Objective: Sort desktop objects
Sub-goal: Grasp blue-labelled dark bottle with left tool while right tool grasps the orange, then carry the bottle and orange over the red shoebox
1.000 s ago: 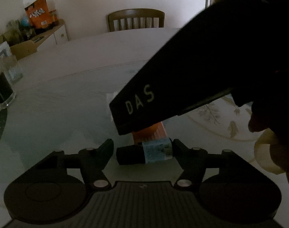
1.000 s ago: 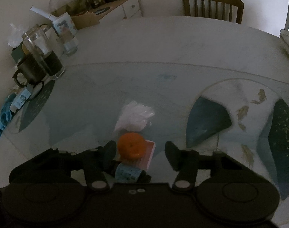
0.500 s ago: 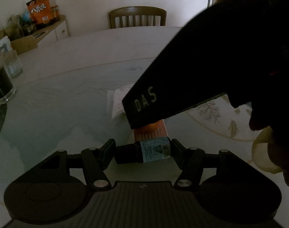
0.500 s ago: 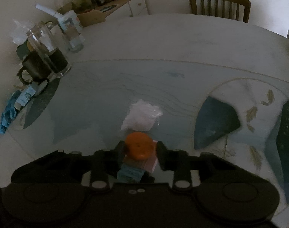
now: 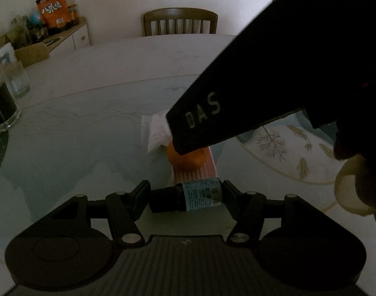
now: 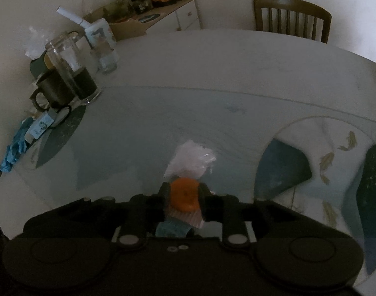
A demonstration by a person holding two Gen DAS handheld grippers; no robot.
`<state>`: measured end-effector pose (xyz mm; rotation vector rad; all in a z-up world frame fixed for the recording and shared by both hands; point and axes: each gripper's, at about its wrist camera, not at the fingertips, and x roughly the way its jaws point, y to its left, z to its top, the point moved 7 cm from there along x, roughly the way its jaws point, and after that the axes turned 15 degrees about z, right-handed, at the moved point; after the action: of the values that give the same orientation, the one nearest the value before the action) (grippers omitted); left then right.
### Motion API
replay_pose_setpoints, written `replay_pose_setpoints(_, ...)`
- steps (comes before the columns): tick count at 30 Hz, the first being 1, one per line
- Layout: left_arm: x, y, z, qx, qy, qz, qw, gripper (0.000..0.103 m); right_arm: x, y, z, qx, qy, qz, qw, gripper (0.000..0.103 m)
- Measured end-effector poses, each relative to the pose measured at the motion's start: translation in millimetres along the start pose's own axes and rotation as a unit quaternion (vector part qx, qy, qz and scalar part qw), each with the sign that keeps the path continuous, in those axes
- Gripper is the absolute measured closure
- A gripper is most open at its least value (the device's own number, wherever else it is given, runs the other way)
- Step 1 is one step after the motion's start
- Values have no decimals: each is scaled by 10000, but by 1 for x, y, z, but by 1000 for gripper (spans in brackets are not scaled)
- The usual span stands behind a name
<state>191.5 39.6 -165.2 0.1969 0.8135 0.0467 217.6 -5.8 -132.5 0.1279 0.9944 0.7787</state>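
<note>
A round glass-topped table [image 6: 212, 79] fills a dim room. Near its front edge a ridged pink pad [image 5: 199, 170] lies beside a white tissue [image 6: 190, 159]. The right gripper [image 6: 184, 194] is clamped on an orange [image 6: 184, 193] resting on the pad. The left gripper [image 5: 185, 194], half open, pinches a small dark bottle [image 5: 190, 197] lying sideways, cap to base, at the pad's near end.

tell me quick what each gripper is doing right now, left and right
Left gripper: fingers shut on the small dark bottle, gripping it end to end.
Right gripper: fingers shut on the orange fruit.
</note>
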Motion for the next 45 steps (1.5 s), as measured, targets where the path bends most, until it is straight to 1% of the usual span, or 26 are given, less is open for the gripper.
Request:
replay_pose_setpoints(2,1,0,0,12,-13,2,10000,40,3,-1,1,-6,30,-40,10000,68)
replay_pose_setpoints(4,2,1,1,-4,-12,4,10000,41,7,-1,1,25,86,-22,10000,65)
replay_pose_setpoints(5,2,1,1,1,-16,7,10000,41,8,-2,1,29,99,-22,9999,62)
replay_pose_setpoints(9,4,1,4,-1,-18,-2,10000,41,13,-3,1,43,174,-20,9998,59)
replay_pose_setpoints(12,3,2,4,2,-21,-11,10000,41,19,-3,1,5,250,-43,9997,59)
replay_pose_setpoints(15,3,2,4,-3,-20,-25,10000,41,24,-2,-1,-50,334,-77,9994,63)
replay_pose_setpoints(17,2,2,5,-19,-7,-31,10000,41,25,-1,-2,-81,363,-56,9993,68)
replay_pose_setpoints(20,2,0,5,-24,-1,-41,10000,41,24,0,-3,-170,379,-73,9991,69)
replay_pose_setpoints(26,1,3,7,-84,22,-53,9999,41,17,0,-1,-146,299,-8,9994,69)
replay_pose_setpoints(34,-9,3,13,-103,-95,-111,9998,41,-4,-3,2,-53,118,35,9999,69)
replay_pose_setpoints(45,-21,-3,21,-111,-147,-121,9998,41,-48,-23,-6,160,-116,15,9998,69)
